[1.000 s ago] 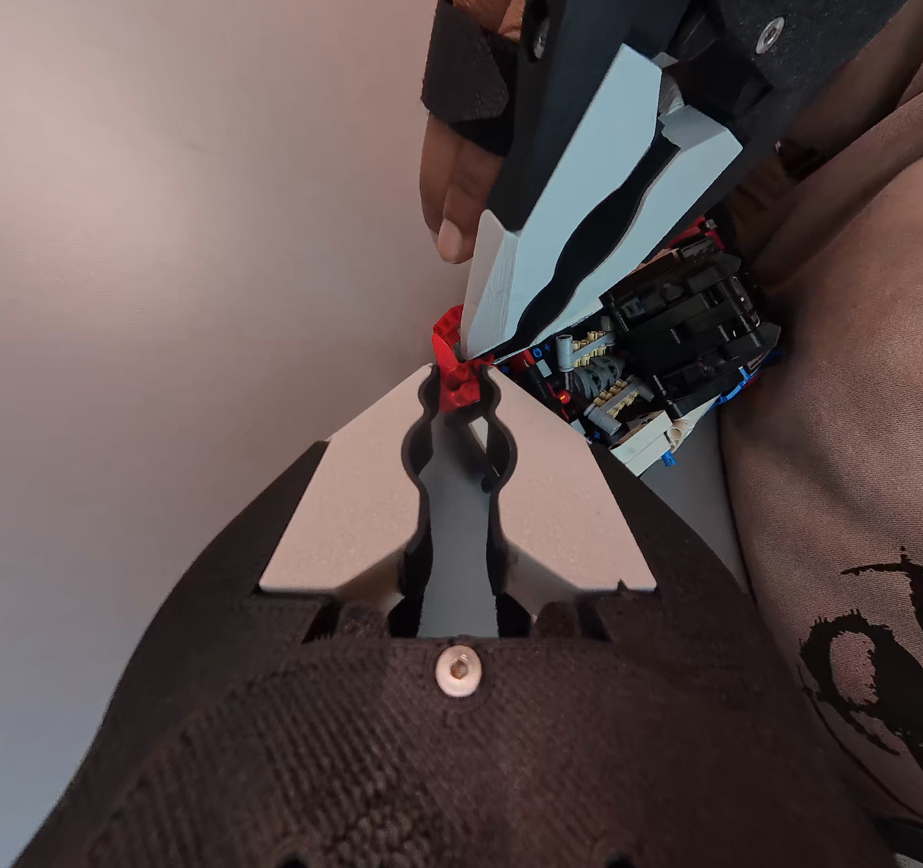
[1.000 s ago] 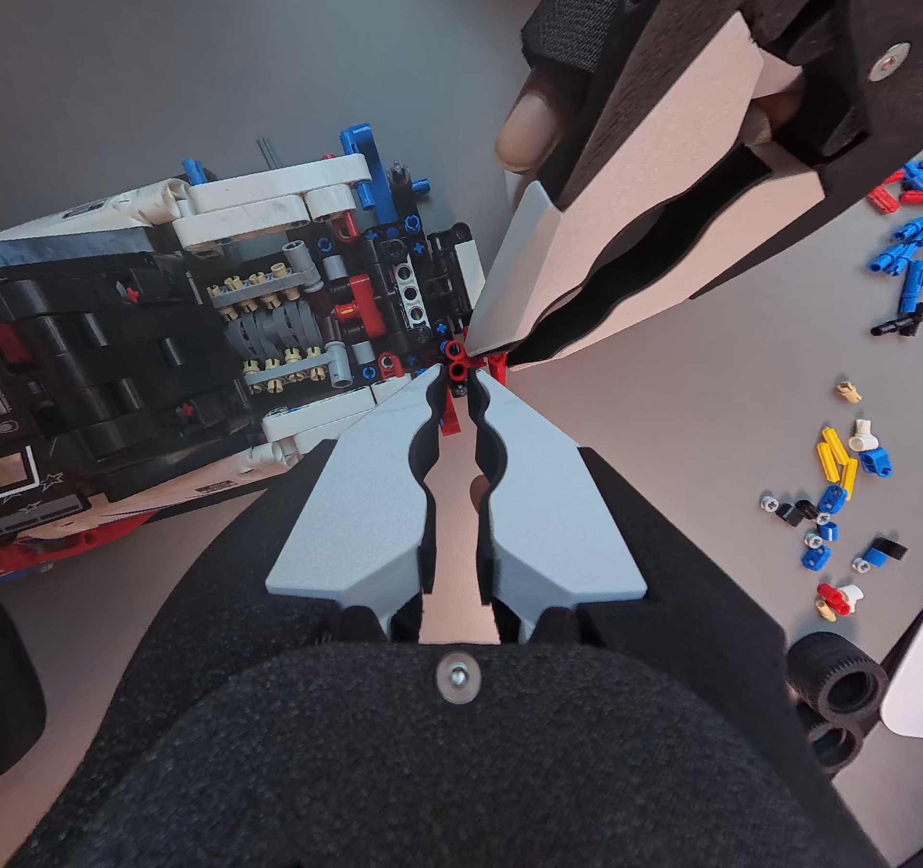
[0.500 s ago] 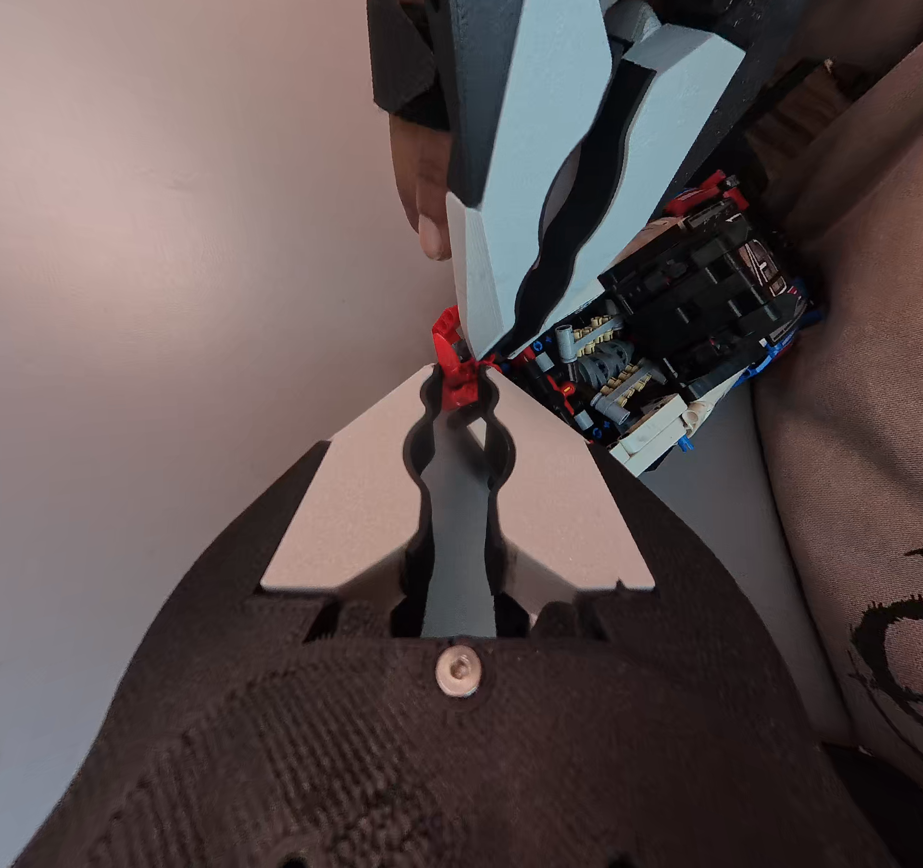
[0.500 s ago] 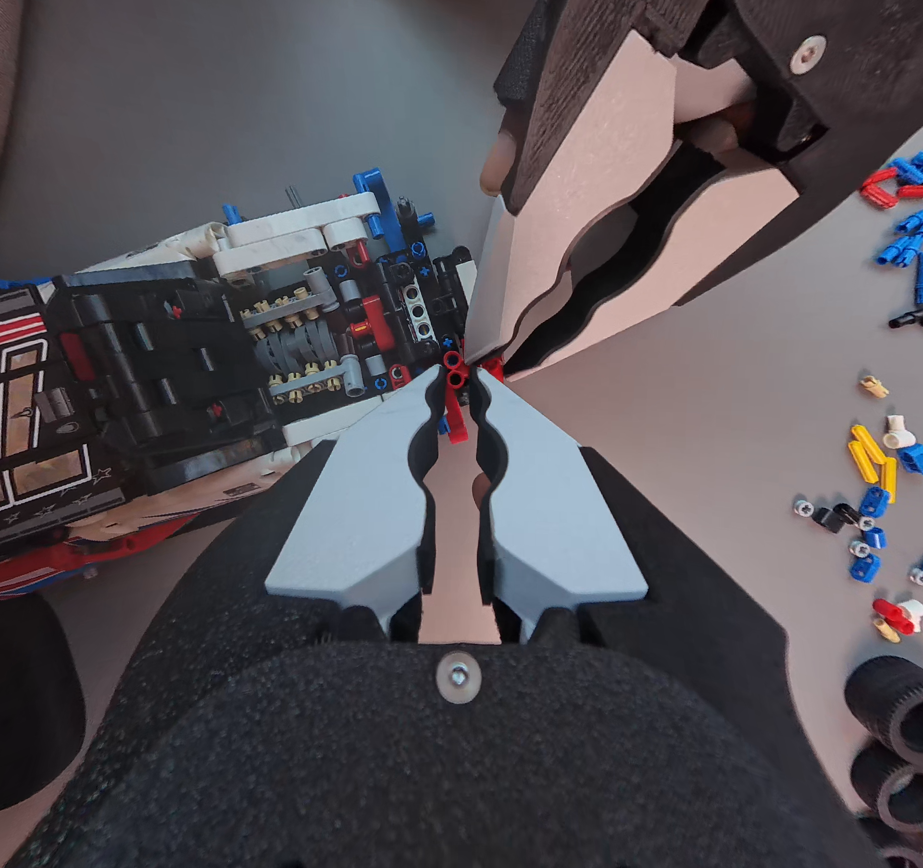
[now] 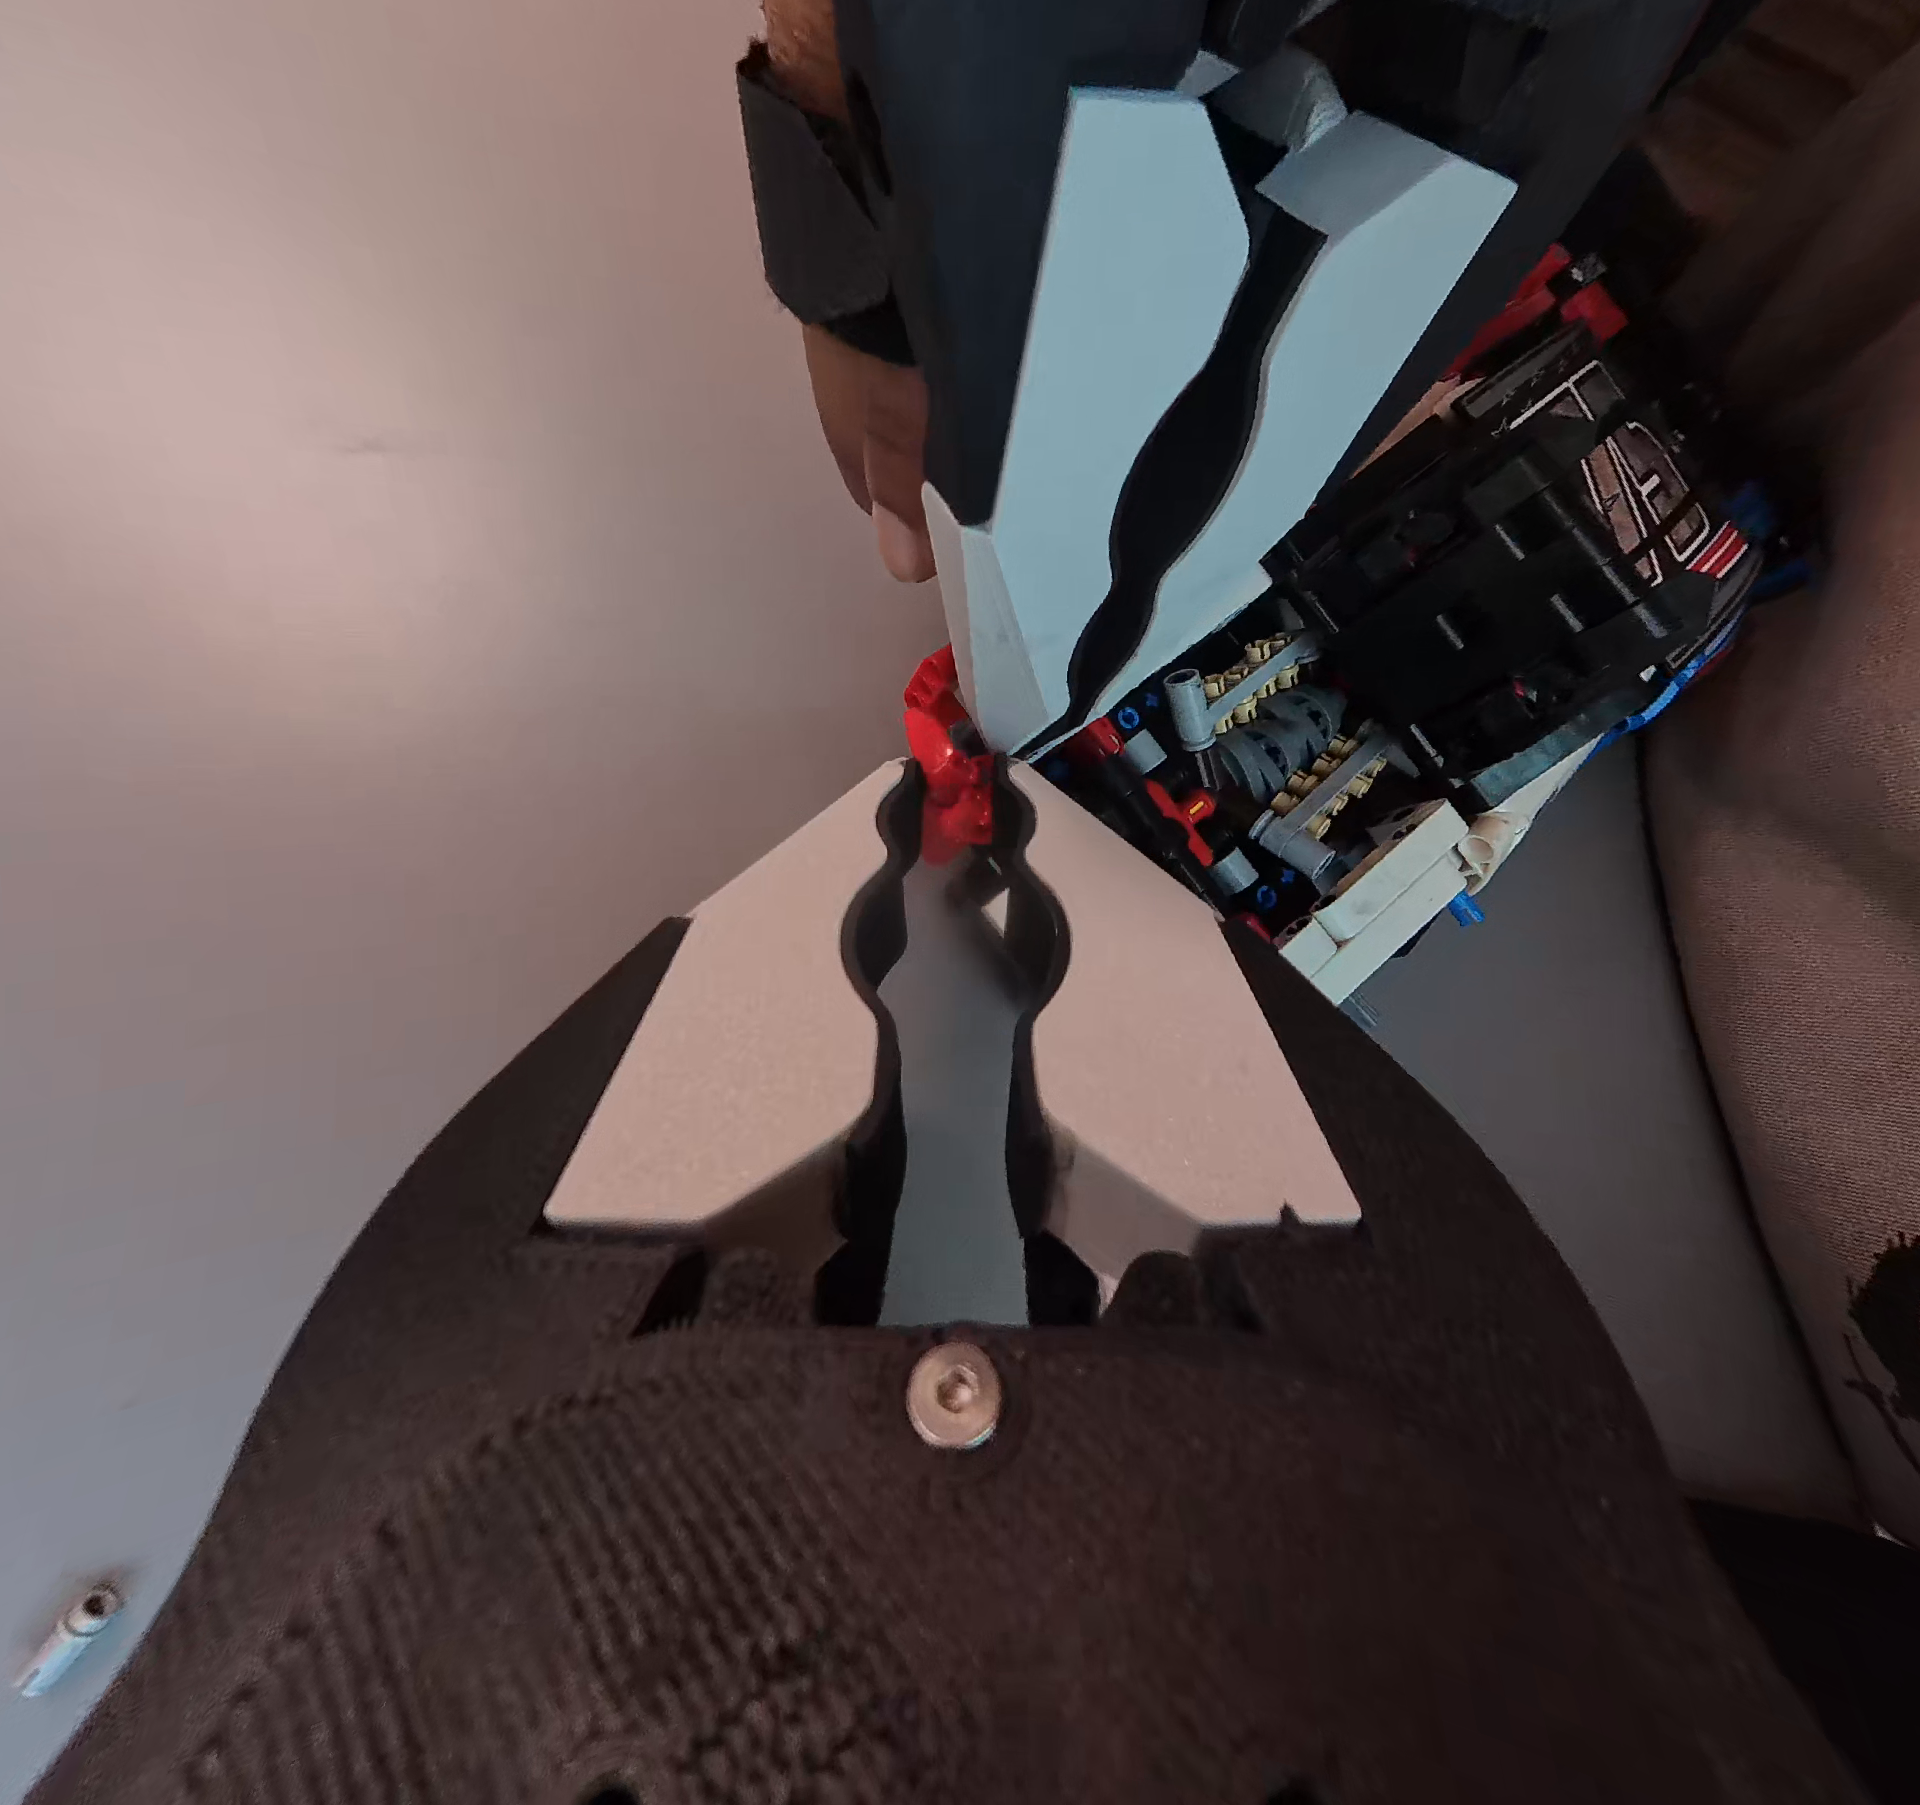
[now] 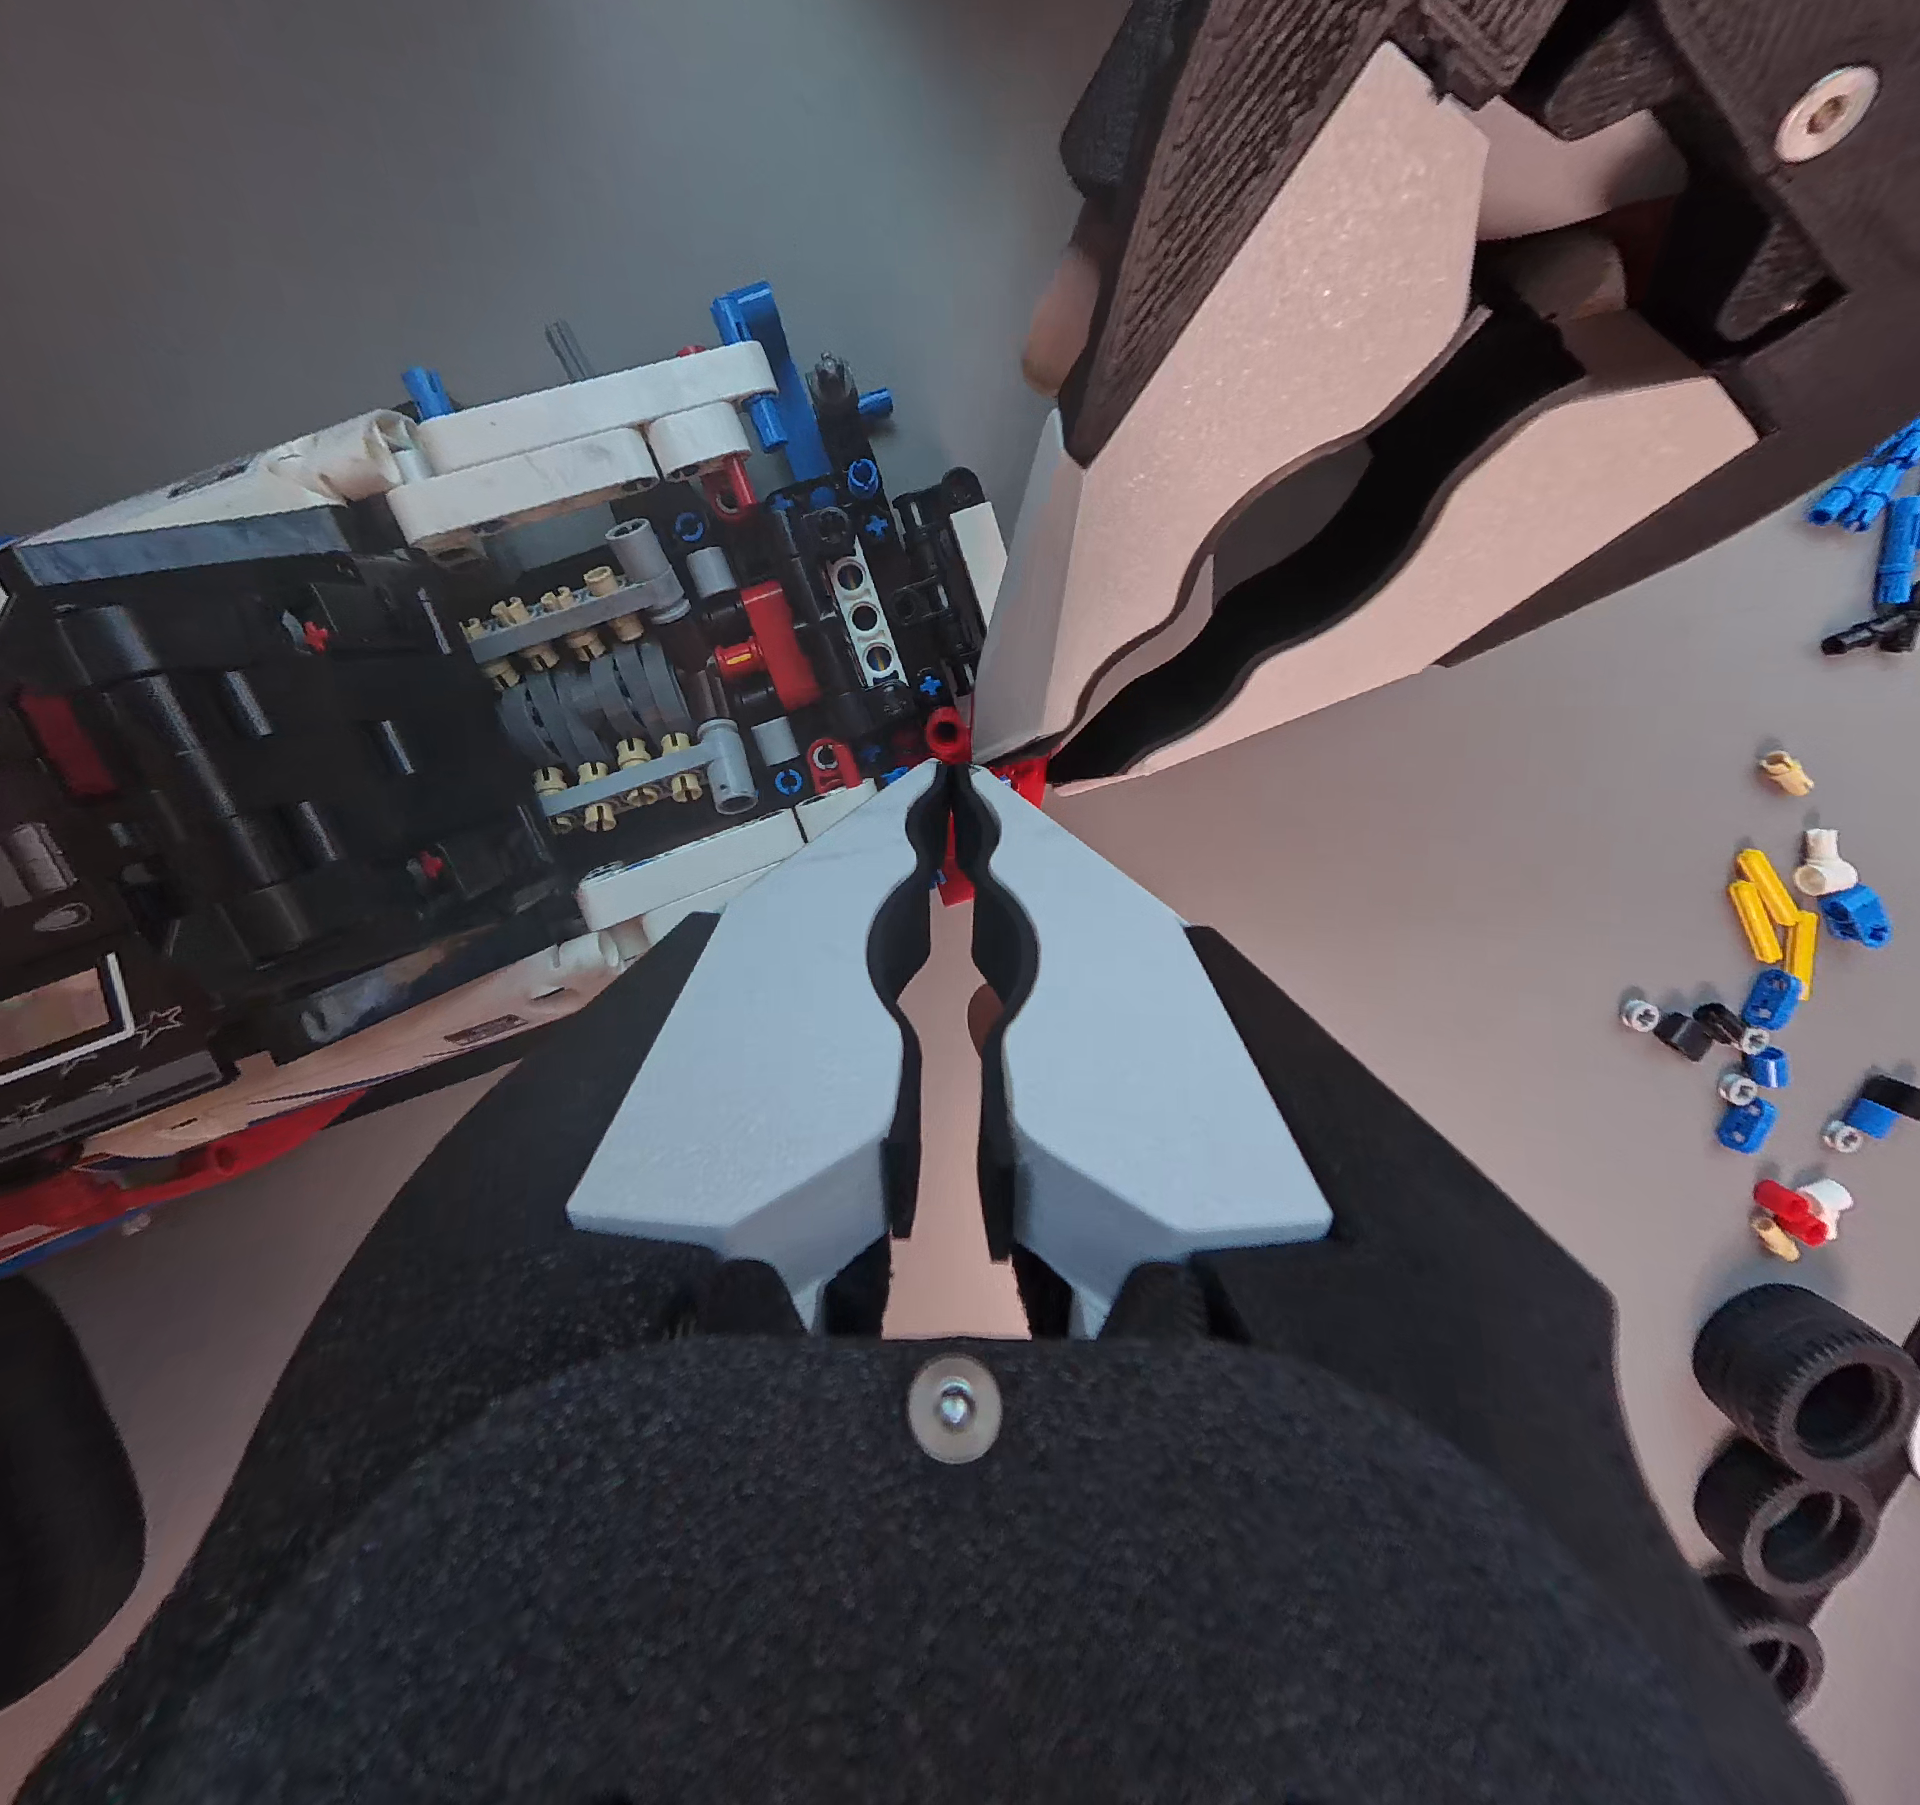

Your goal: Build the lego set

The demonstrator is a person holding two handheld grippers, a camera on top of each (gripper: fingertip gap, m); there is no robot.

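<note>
— Grey tabletop (image 6: pixel 1403 924) fills the background of both our views. What do we have at the fingers?

— Our left gripper (image 5: pixel 956 768) is clenched on a small red lego piece (image 5: pixel 951 789), which sits at the centre of the left wrist frame, pinched between the tips with part of it poking out above them. Our right gripper (image 6: pixel 954 768) has its fingertips nearly together on the same red piece at the centre of the right wrist frame; a red end shows just above the tips and another red part below them, seen through the gap.

— So the two grippers meet?

— Yes, tip to tip, at an angle to each other, both on that piece.

— And beyond them?

— Just behind the tips lies the partly built lego car (image 6: pixel 436 716), black, white and red, with grey and tan engine parts exposed; it fills the left half of the right wrist frame. Along the right edge we see scattered loose pieces (image 6: pixel 1766 986), blue, yellow, white and red, and black tyres (image 6: pixel 1808 1412) in the lower right corner.
</note>
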